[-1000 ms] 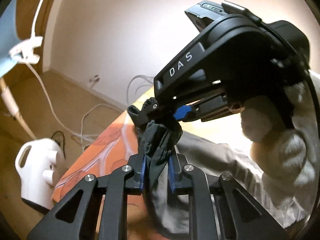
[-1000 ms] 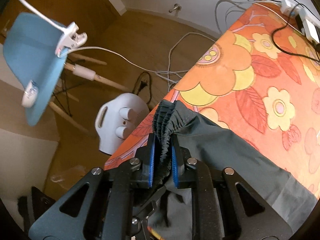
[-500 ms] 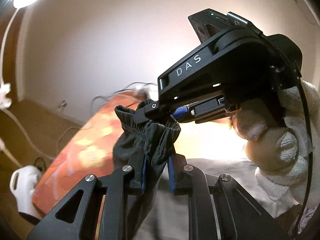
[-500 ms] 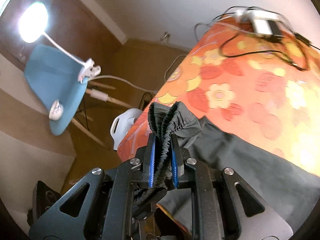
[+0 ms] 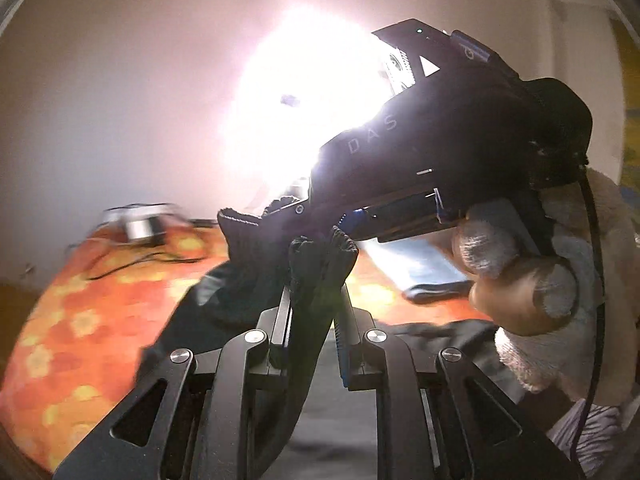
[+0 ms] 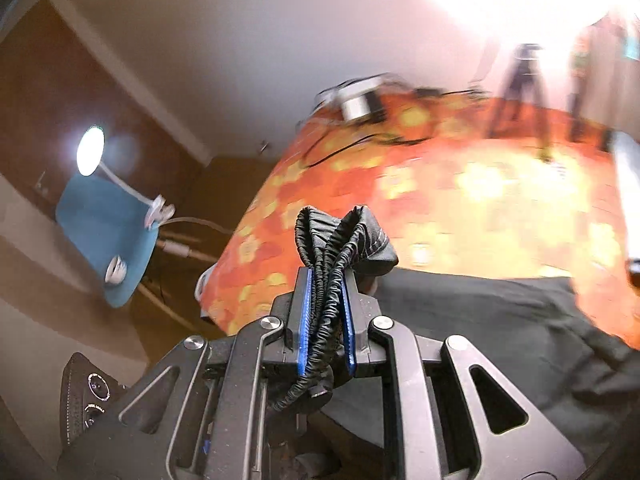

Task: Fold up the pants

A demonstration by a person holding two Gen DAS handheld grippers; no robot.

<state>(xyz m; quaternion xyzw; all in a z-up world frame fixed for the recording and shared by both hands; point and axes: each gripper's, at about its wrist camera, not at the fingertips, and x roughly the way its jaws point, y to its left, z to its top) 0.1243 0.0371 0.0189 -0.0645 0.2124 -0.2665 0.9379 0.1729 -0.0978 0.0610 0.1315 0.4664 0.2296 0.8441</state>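
Note:
Dark grey pants hang lifted above an orange flowered table. My left gripper is shut on a bunched part of their elastic waistband. Just above it in the left wrist view, my right gripper pinches another part of the same waistband, held by a gloved hand. In the right wrist view, my right gripper is shut on the gathered waistband, and the rest of the pants trails down to the right over the table.
A power strip with cables lies at the table's far end, and a tripod stands behind. A blue cloth lies on the table. A blue chair with a clip lamp stands on the floor at left. Strong glare whitens the wall.
Both grippers have risen and swung along the table with the waistband still pinched. The pants have lifted off the cloth, and the view now faces the far end and the bright light.

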